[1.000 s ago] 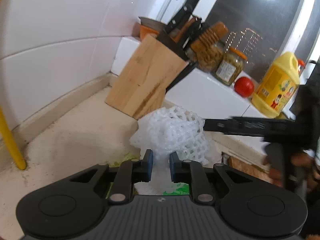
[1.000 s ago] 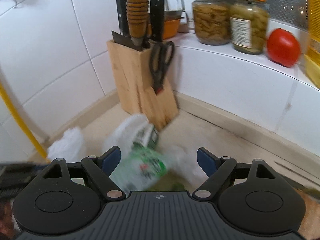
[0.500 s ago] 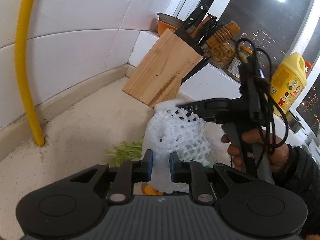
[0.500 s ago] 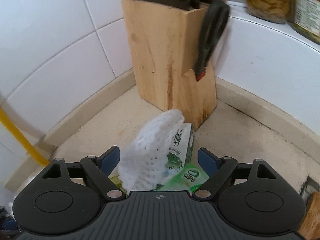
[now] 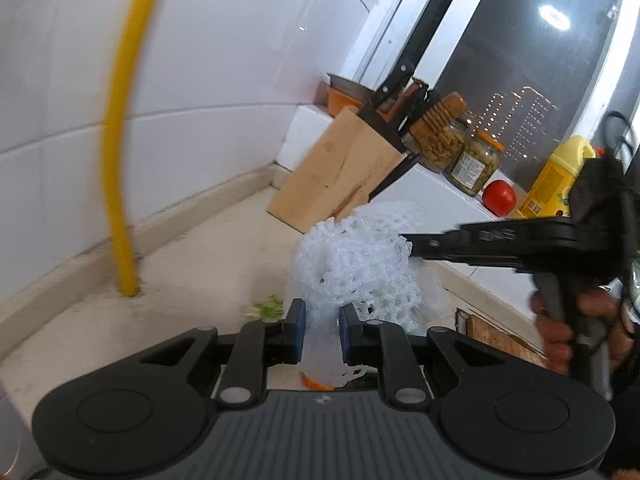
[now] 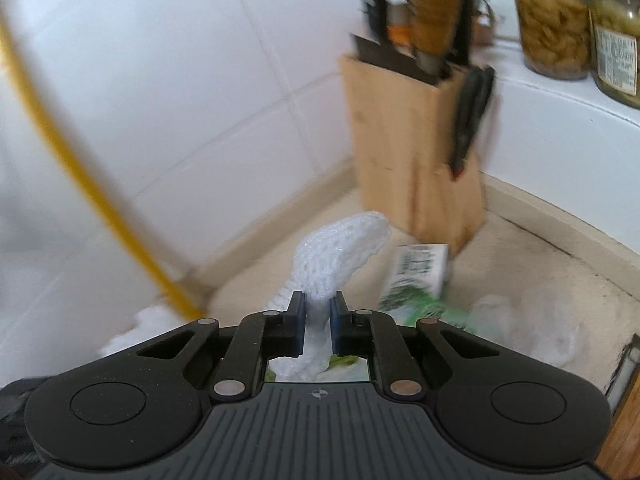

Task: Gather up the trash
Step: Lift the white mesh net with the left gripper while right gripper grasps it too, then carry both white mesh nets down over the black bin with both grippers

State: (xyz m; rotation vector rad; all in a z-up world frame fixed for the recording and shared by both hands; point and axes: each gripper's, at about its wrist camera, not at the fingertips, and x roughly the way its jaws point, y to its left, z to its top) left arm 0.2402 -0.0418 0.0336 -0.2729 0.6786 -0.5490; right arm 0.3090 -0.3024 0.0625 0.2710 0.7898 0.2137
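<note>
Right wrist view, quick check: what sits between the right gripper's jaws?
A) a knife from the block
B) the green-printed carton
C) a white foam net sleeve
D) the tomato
C: in the right wrist view the right gripper has its jaws closing on a white foam net sleeve, while the green-printed carton lies beyond on the counter, outside the jaws, in front of the knife block.

The left gripper (image 5: 322, 330) is pinching a white foam net (image 5: 352, 268) above the countertop (image 5: 192, 276), while the right gripper (image 5: 412, 246) is touching it near the knife block (image 5: 340, 174).
</note>
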